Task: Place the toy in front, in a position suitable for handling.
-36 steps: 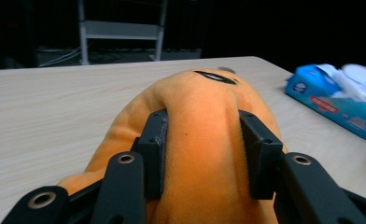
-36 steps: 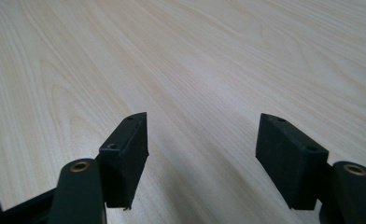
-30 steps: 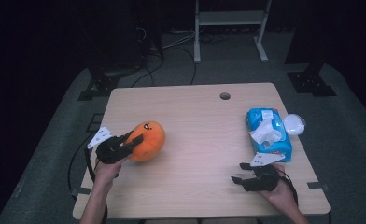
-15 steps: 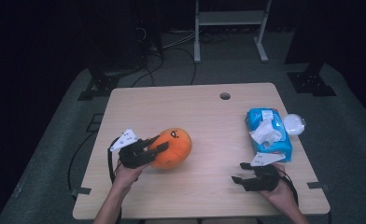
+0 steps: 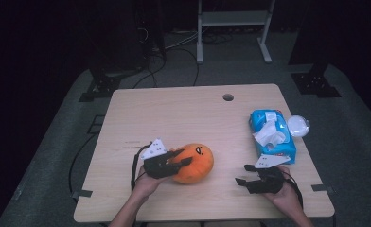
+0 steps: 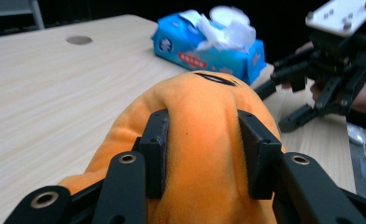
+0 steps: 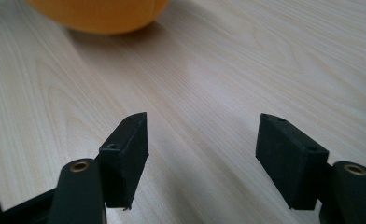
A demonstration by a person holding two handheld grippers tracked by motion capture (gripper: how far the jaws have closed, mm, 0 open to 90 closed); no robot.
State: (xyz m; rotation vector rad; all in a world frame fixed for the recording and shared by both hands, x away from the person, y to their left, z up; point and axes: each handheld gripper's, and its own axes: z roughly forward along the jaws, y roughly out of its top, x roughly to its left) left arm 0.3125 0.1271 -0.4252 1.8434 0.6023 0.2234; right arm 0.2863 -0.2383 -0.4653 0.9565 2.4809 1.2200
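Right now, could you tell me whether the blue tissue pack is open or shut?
Open: white tissue sticks up out of the top of the blue tissue pack.

Orange plush toy (image 5: 194,163): round, soft, velvety pile, one dark curved stitched mark on its upper face. It sat on the wooden table (image 5: 183,113), near the front edge and left of centre. The black pads (image 6: 155,149) of the left gripper (image 5: 180,160) pressed into its near side from both flanks, and the fabric bulged up between them. In the left gripper view the stitched mark lay on the toy's far side. In the right gripper view its lower curve touched the tabletop.
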